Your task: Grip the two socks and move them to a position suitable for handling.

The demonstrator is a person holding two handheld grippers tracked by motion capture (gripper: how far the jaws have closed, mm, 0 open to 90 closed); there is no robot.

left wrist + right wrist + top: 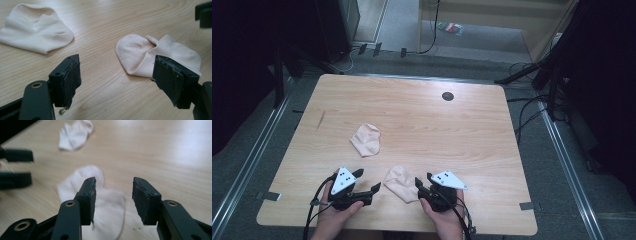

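Socks are the work here: a near sock (401,183) lies flat on the counter (472,135) between the two tools, and a far sock (366,139) rests farther up the wood, well apart from it. The left hand-held gripper (366,181) has its jaws spread wide and holds nothing, its tips just beside the near sock's left edge. The right hand-held gripper (423,181) is likewise parted and empty, one jaw over the sock's right end. The likely trouble is a shallow pinch: thin, limp fabric may slip from the pads, or only the top layer may lift, leaving the sock to unfold or drag. Closing too low could scrape the counter instead.
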